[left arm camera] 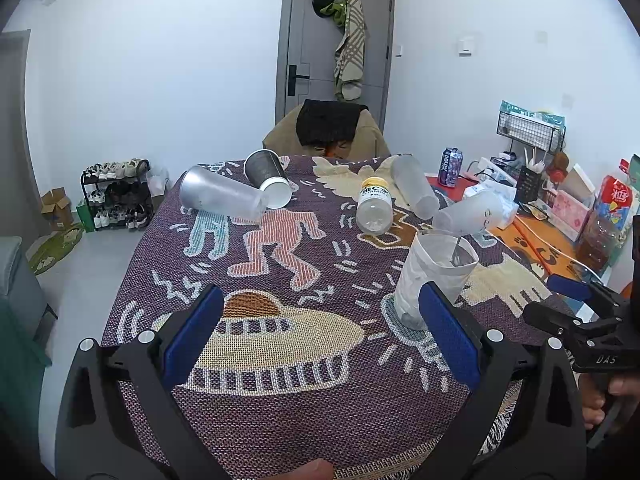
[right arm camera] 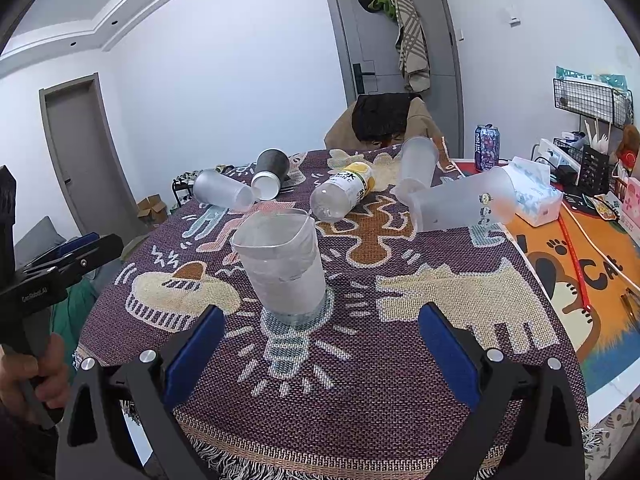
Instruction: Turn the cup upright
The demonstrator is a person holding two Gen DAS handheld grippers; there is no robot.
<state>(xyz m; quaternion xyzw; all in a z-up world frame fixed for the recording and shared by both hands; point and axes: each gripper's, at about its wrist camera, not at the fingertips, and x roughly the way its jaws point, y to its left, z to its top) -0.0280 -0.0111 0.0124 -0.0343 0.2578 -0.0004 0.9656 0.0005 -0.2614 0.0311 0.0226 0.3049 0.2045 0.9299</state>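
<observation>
A frosted plastic cup (right arm camera: 282, 266) stands upright, mouth up, on the patterned cloth (right arm camera: 360, 380); it also shows in the left wrist view (left arm camera: 434, 276). My right gripper (right arm camera: 320, 354) is open and empty, just short of the cup. My left gripper (left arm camera: 320, 340) is open and empty, with the cup just beyond its right finger (left arm camera: 450, 334). Several other cups lie on their sides farther back: a frosted one (right arm camera: 222, 192), a dark one (right arm camera: 270, 174), a frosted one (right arm camera: 416, 166) and a large one (right arm camera: 460, 200).
A clear bottle with a yellow cap (right arm camera: 342, 192) lies among the cups. A drink can (right arm camera: 487, 148), a tissue box (right arm camera: 534, 196) and wire racks (right arm camera: 592, 96) stand at the right on an orange mat (right arm camera: 568, 264). A chair with clothes (right arm camera: 384, 124) stands behind the table.
</observation>
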